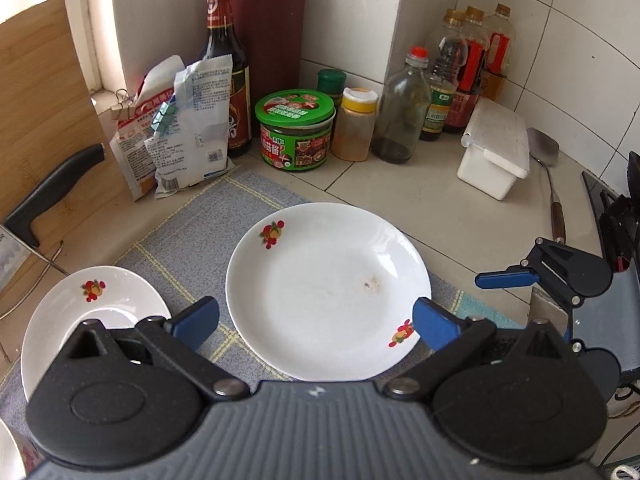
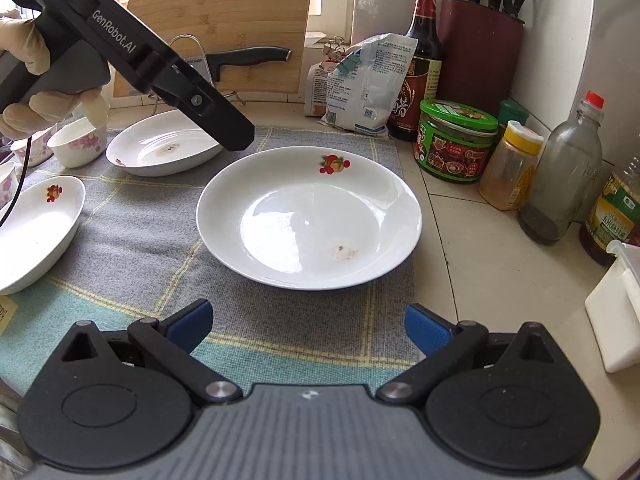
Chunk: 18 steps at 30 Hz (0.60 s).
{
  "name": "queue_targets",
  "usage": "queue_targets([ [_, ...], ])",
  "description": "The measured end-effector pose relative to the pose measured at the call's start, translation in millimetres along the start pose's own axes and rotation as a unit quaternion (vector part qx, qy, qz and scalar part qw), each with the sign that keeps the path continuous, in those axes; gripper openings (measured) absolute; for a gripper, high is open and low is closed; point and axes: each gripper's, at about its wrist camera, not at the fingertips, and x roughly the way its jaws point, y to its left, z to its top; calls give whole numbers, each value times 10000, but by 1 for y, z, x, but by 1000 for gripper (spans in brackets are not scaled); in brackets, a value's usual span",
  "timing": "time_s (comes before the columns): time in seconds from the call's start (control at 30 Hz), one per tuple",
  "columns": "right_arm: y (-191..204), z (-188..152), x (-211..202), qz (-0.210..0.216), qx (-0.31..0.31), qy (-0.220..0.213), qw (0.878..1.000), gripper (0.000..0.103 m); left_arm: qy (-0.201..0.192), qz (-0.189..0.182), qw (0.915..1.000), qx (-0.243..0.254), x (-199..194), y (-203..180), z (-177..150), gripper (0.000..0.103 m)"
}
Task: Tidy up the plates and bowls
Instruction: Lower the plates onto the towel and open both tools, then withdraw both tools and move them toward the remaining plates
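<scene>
1. Plates: the big fruit-print plate (image 2: 309, 216) lies flat on the checked mat (image 2: 132, 240), smaller plates (image 2: 164, 146) to its left.
2. Left gripper (image 1: 316, 320) and right gripper (image 2: 308, 326) both gape wide, empty.
3. Risk: pinching the glossy rim shallowly could let it slip or skid.

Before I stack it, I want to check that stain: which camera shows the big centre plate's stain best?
The right wrist view: the stain on the plate sits unobstructed, darker and sharper. The left wrist view shows the stain too, fainter.
</scene>
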Motion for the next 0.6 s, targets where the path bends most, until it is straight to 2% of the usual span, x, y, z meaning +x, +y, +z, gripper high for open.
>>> queue_targets([
  [0.2, 16, -7, -27, -55, -59, -248, 9997, 103, -369, 307, 9988, 84, -37, -33, -38, 102],
  [0.3, 21, -11, -39, 16, -46, -312, 9995, 103, -424, 367, 9983, -127, -50, -45, -58, 102],
  [0.43, 28, -18, -48, 18, -115, -292, 9995, 103, -642, 698, 9950, -301, -69, -59, -88, 102],
  [0.6, 36, -26, -55, 254, -118, -311, 9991, 103, -624, 1004, 9904, -722, -84, -68, -120, 102],
])
